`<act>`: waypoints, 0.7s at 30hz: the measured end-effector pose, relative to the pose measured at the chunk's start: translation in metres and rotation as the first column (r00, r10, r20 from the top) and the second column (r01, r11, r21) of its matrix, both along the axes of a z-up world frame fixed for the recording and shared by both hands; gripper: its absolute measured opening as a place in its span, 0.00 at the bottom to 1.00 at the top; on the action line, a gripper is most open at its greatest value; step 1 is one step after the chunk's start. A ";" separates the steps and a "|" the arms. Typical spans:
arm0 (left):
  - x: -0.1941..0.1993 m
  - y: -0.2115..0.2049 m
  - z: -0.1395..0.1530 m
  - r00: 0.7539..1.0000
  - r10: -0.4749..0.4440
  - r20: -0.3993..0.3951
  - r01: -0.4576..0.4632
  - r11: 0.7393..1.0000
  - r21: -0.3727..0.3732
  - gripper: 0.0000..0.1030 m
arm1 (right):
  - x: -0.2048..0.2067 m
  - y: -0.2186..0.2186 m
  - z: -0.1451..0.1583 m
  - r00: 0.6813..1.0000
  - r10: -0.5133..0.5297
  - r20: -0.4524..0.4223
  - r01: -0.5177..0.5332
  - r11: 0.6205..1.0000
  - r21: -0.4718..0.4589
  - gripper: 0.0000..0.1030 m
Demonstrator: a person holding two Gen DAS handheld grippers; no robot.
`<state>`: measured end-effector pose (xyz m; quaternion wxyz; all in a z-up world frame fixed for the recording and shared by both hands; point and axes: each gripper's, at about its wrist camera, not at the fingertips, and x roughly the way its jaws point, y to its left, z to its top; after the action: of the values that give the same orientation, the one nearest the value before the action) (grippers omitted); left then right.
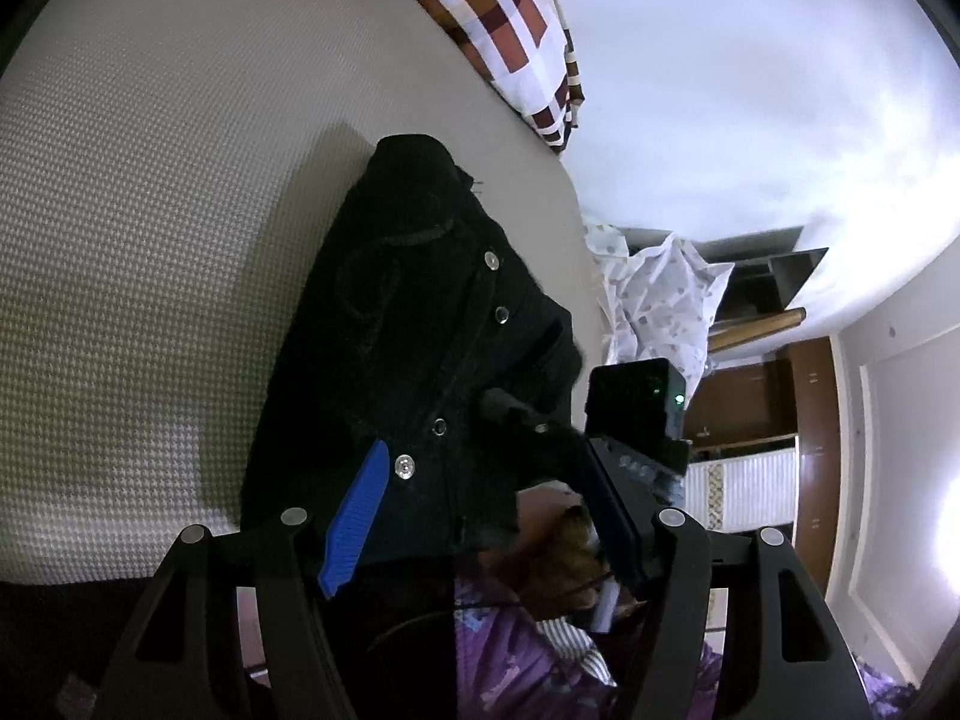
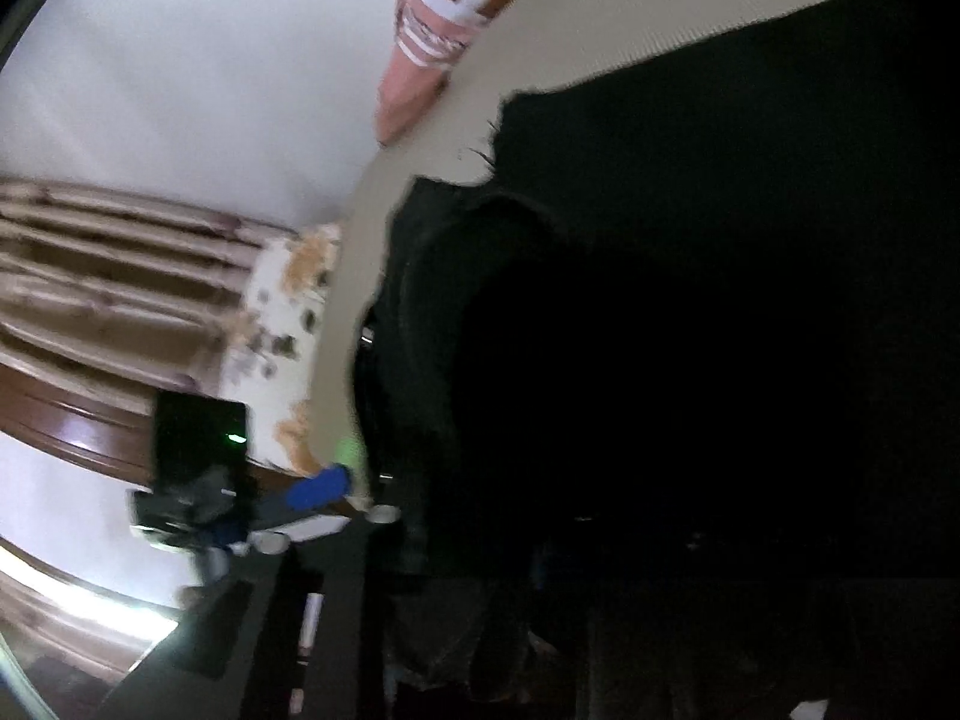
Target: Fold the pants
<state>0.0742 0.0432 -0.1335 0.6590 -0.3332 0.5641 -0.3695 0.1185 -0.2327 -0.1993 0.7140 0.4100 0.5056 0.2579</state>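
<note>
Left wrist view first: we see the black pants (image 1: 414, 324) lying in a long heap on the bed (image 1: 150, 228), running from 12 o'clock down to 6 o'clock, with the snap studs (image 1: 405, 467) of the fly showing as a line of small metal discs. The left claw (image 1: 480, 516) stands apart, its blue pad (image 1: 354, 525) at 7 o'clock of the heap over the cloth and its dark finger at 5 o'clock; we judge that nothing is pinched, though the cloth lies between the fingers. The right claw (image 1: 540, 420) shows at 4 o'clock in this view, and a tuft of black cloth bunches at its tip. Right wrist view is blurred and nearly filled by dark fabric (image 2: 660, 330), so the frames alone do not show its jaws; we take them as close together, probably clamped on a fold of the pants. Risks, as we judge them: the right grip may hold only a thin tuft, which could slip on lifting; the left claw may close on several layers or on a stud and drag the heap askew. Materials: the pants look thick, matte, slightly fuzzy, limp; the bed cover is pale with a fine woven dimple; a checked quilt (image 1: 510, 30) lies at 1 o'clock.
</note>
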 end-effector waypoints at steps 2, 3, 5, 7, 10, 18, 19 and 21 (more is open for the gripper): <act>-0.001 -0.002 0.005 1.000 0.002 0.014 -0.003 1.000 0.019 0.64 | -0.003 -0.009 0.007 0.999 -0.030 0.010 0.029 0.997 0.069 0.13; -0.001 -0.004 0.007 1.000 0.002 0.018 -0.003 1.000 0.026 0.66 | -0.003 -0.016 0.013 0.999 -0.048 0.013 0.046 0.993 0.110 0.13; -0.001 -0.007 0.010 1.000 0.004 0.020 -0.005 0.999 0.039 0.69 | -0.001 -0.029 0.022 0.997 -0.077 0.025 0.072 0.985 0.160 0.12; -0.002 -0.011 0.014 1.000 0.008 0.016 -0.008 0.999 0.039 0.70 | 0.000 -0.045 0.033 0.994 -0.101 0.045 0.091 0.978 0.189 0.12; -0.001 -0.018 0.016 1.000 0.002 0.016 -0.003 0.999 0.047 0.72 | -0.004 -0.079 0.044 0.989 -0.141 0.055 0.129 0.975 0.182 0.12; 0.003 -0.046 0.003 0.999 -0.044 -0.025 0.046 0.995 0.087 0.74 | -0.032 -0.184 0.019 0.941 -0.338 -0.011 0.336 0.931 0.145 0.12; 0.002 -0.048 0.001 0.998 -0.048 -0.030 0.051 0.995 0.091 0.74 | -0.035 -0.193 0.012 0.935 -0.353 -0.028 0.353 0.924 0.148 0.12; 0.003 -0.056 -0.006 0.997 -0.060 -0.052 0.065 0.992 0.105 0.74 | -0.038 -0.202 -0.005 0.928 -0.367 -0.070 0.374 0.913 0.164 0.12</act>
<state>0.0775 -0.0129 -0.1392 0.6500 -0.2886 0.6092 -0.3508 0.0806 -0.4349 -0.2044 0.7016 0.5640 0.4077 0.1532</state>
